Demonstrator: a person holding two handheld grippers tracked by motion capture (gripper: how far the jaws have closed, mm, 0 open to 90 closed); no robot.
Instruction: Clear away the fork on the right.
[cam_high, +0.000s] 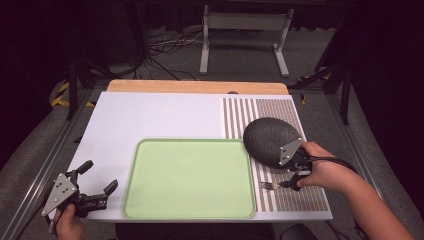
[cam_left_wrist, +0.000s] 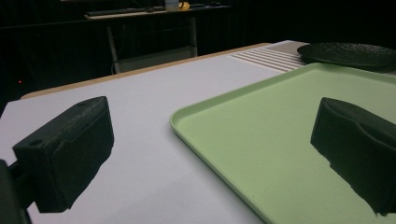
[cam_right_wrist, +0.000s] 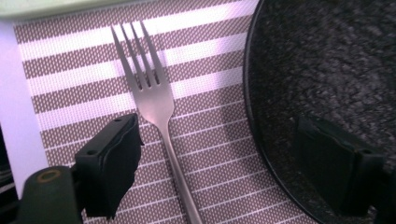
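A metal fork (cam_high: 270, 185) (cam_right_wrist: 156, 107) lies on a striped placemat (cam_high: 287, 202) (cam_right_wrist: 84, 70), tines toward the green tray (cam_high: 190, 177). My right gripper (cam_high: 288, 180) (cam_right_wrist: 224, 163) hovers low over it, open. One jaw stands just left of the fork's neck without touching it, and the other jaw is over the rim of a black speckled plate (cam_high: 267, 140) (cam_right_wrist: 327, 65). My left gripper (cam_high: 102, 175) (cam_left_wrist: 210, 154) is open with nothing between its jaws, at the table's front left beside the tray (cam_left_wrist: 280, 140).
The white table top (cam_high: 150, 120) has a wooden strip (cam_high: 197, 86) along its far edge. The plate (cam_left_wrist: 348, 53) sits right of the tray on the placemat. A metal stand (cam_high: 245, 40) and cables lie on the floor beyond.
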